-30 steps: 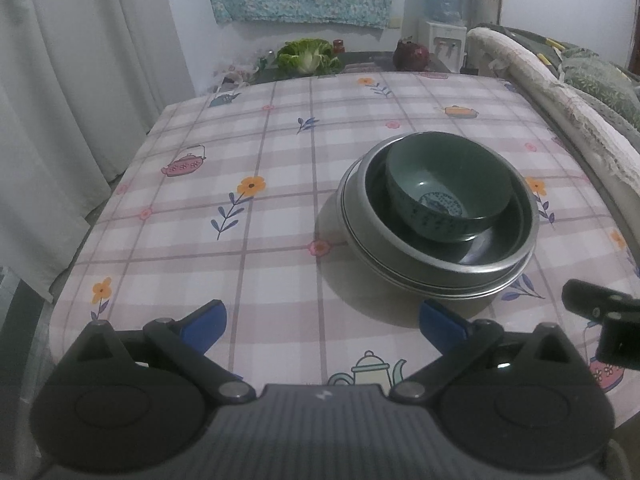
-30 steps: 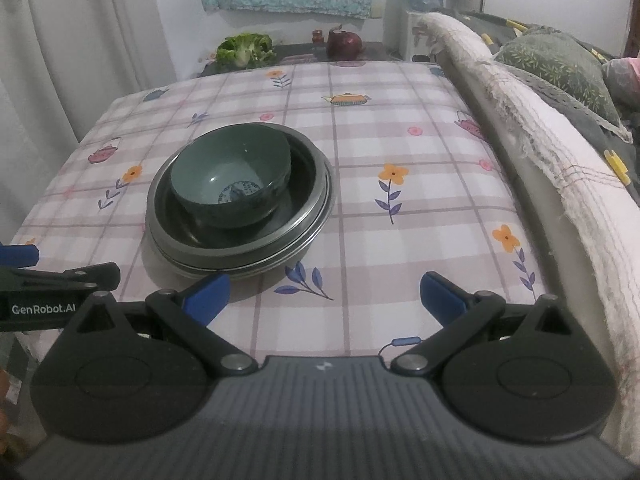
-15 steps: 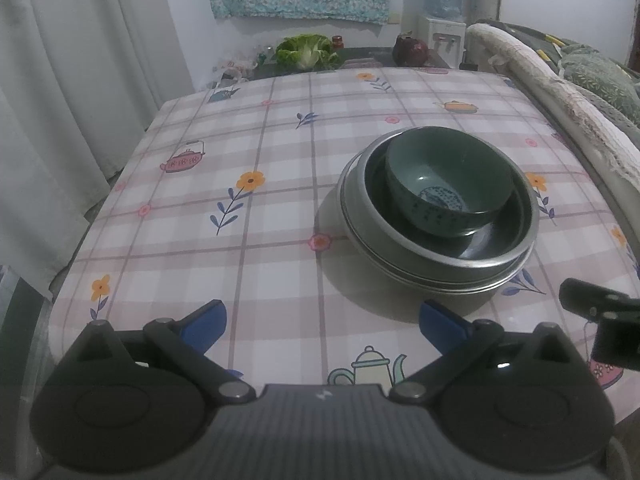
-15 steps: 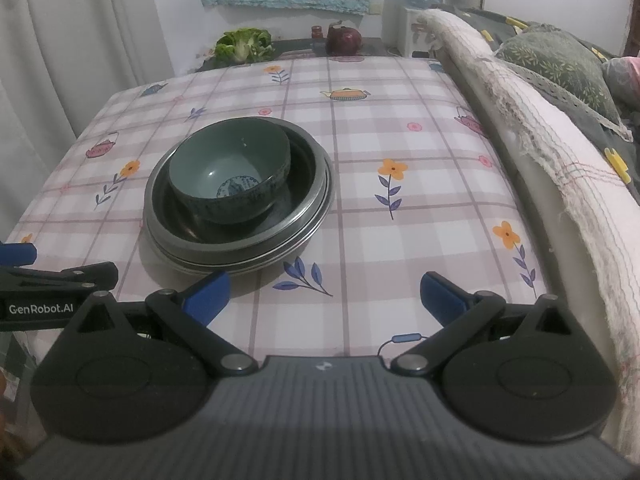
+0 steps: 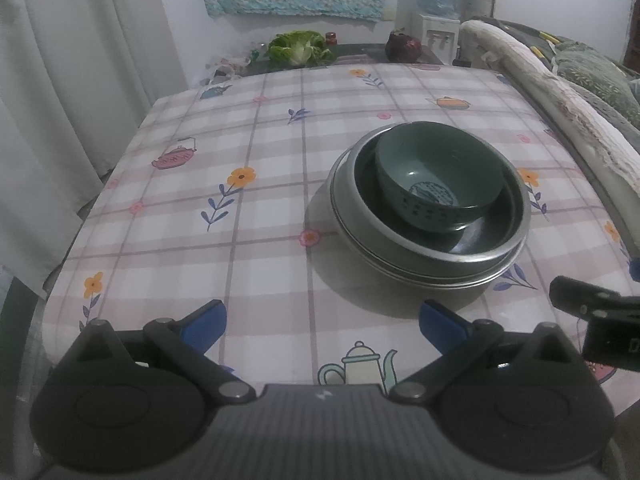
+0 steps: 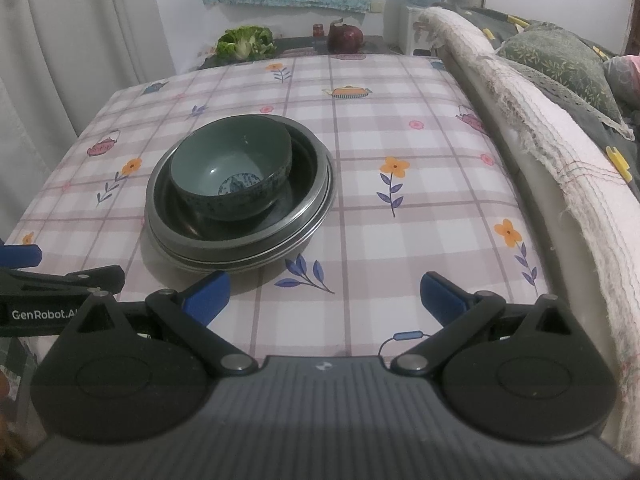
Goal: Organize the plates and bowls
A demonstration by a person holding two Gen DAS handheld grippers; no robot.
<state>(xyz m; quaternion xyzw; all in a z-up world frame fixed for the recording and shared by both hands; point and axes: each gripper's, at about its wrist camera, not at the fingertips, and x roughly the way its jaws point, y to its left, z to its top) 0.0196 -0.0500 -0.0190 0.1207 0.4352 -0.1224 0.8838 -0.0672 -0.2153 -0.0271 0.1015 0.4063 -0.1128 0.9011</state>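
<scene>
Both jaws stand wide open and hold nothing.

Left wrist view: the left gripper (image 5: pixel 322 322) hovers over the near edge of the table (image 5: pixel 256 216), blue fingertips (image 5: pixel 204 322) spread well apart above the checked cloth. The green bowl (image 5: pixel 438 178) sits upright inside a stack of metal plates (image 5: pixel 430 258), to the right of centre and ahead of the right fingertip. Compared with one second ago, the stack appears slightly farther up the view and more of the near tablecloth shows; the jaw opening is unchanged. Part of the right gripper (image 5: pixel 592 320) enters at the right edge, as before.

Right wrist view: the right gripper (image 6: pixel 326 298) is likewise held over the near edge, with the green bowl (image 6: pixel 232 176) and metal plates (image 6: pixel 240 240) ahead and left of centre; the left fingertip lies just beside the stack's near rim without touching. The stack has the same nesting as earlier, with the bowl resting toward the left side of the top plate. The left gripper (image 6: pixel 60 292) shows at the left margin. A quilt-covered edge (image 6: pixel 532 140) borders the table on the right.
</scene>
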